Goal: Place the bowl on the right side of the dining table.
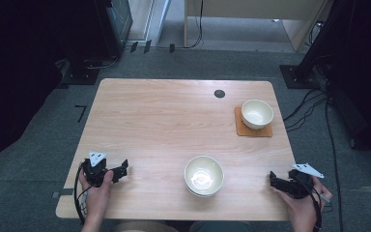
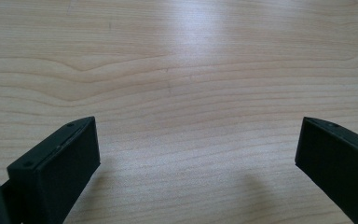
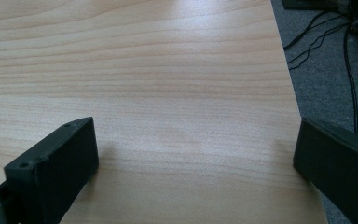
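The desk [image 1: 164, 121] (pale wood, with a dark round hole [image 1: 219, 94] near its far edge) carries a bowl [image 1: 204, 175] near the middle of its near edge and a brown mat [image 1: 252, 129] under a second bowl [image 1: 257, 113] toward its far right corner.

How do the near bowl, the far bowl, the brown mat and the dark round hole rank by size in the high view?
1. Near bowl
2. Brown mat and far bowl: look alike, and distance makes it unsure
3. Dark round hole

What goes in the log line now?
left tool: open, empty | right tool: open, empty | near bowl: on table | far bowl: on mat
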`<state>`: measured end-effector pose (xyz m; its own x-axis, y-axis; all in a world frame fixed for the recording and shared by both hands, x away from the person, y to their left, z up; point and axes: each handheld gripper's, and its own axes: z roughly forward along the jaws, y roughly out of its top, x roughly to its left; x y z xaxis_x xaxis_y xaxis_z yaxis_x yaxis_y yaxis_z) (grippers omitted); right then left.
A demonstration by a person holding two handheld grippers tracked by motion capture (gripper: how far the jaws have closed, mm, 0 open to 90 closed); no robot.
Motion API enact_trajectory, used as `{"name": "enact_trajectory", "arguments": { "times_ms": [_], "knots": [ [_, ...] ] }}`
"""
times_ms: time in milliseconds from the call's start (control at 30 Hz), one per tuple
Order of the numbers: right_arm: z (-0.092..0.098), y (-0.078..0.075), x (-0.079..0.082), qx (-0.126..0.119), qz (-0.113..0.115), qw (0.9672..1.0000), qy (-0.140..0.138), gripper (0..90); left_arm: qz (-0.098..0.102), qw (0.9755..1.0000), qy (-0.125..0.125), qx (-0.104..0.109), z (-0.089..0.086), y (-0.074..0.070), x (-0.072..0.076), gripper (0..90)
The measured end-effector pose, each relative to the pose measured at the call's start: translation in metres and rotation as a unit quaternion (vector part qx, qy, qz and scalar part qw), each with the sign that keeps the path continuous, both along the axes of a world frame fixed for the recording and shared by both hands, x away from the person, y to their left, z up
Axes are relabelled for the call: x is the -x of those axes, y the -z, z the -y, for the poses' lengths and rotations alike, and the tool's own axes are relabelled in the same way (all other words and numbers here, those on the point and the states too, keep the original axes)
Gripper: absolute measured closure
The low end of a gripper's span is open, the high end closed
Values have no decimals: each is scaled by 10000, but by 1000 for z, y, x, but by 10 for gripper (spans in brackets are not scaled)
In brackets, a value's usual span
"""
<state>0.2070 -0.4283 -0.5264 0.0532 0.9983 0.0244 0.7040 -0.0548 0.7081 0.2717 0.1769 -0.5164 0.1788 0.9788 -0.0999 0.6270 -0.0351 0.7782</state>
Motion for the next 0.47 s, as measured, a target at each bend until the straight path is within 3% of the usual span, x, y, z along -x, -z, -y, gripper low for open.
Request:
{"name": "enact_trajectory", "arguments": {
  "times_ms": [467],
  "knots": [
    [0, 0, 0, -5, -2, 10000, 1, 0, -44, 10000, 14, 17, 0, 0, -1, 0]
  ]
}}
